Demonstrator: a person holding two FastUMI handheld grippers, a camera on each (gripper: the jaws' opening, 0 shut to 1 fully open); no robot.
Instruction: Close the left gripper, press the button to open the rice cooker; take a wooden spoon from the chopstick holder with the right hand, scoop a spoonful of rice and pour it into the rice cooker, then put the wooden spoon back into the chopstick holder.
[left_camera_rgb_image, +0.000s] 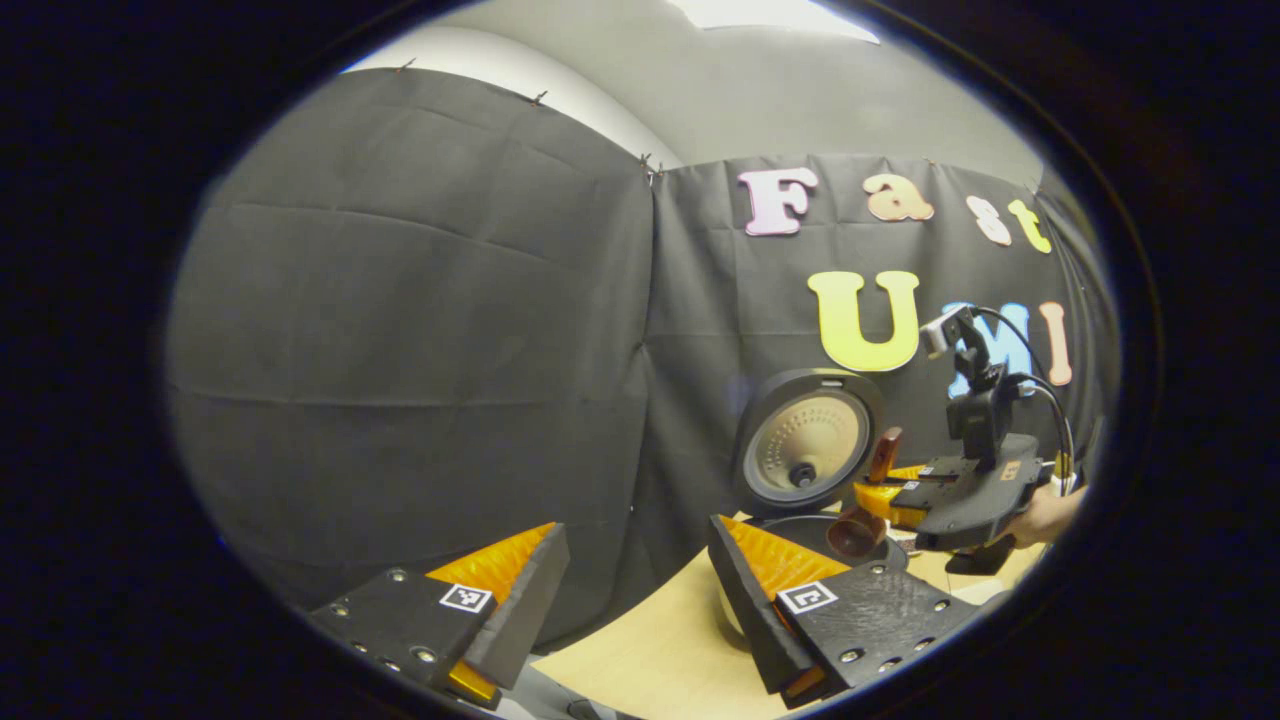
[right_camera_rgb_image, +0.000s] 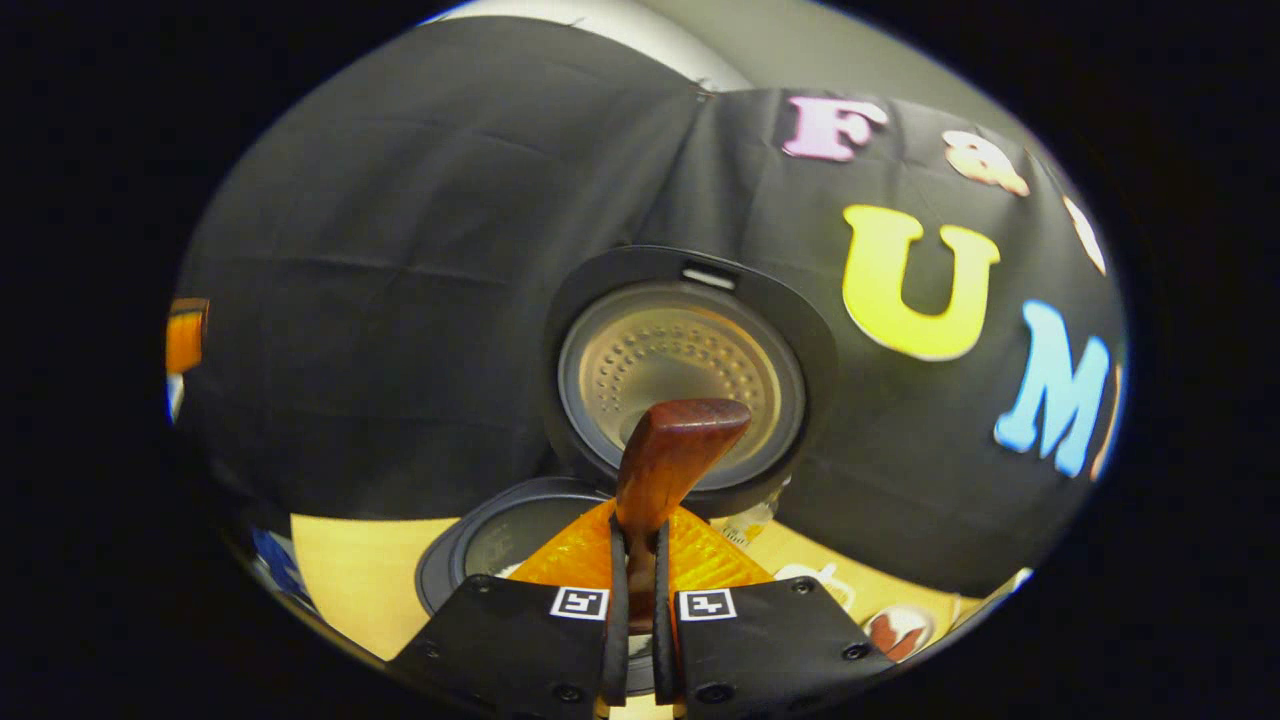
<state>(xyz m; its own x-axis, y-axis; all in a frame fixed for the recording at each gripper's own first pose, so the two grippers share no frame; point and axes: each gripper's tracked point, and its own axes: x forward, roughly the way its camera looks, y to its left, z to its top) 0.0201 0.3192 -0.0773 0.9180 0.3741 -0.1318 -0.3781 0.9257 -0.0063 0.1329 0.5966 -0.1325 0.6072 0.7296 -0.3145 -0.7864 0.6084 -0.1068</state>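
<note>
Right gripper (right_camera_rgb_image: 640, 600) clamped wooden spoon (right_camera_rgb_image: 665, 460) over opened rice cooker (right_camera_rgb_image: 690, 350), left gripper (left_camera_rgb_image: 630, 590) wide and empty; pouring underway, return to holder pending.

I saw a light wooden table (left_camera_rgb_image: 660, 650) carrying the items. In the left gripper view, the cooker (left_camera_rgb_image: 835, 535) stood directly on the table, near its far edge by the black cloth wall, with bare tabletop on the near side. In the right gripper view, the same cooker (right_camera_rgb_image: 500, 545) stood on the table (right_camera_rgb_image: 350, 570), with bare tabletop to its left. To the right of the cooker in that view, several small items (right_camera_rgb_image: 900, 630) lay on the tabletop; they were too small and partly hidden for me to identify. A dark object (left_camera_rgb_image: 975, 560) also rested on the table right of the cooker in the left gripper view; I could not tell what it was.
</note>
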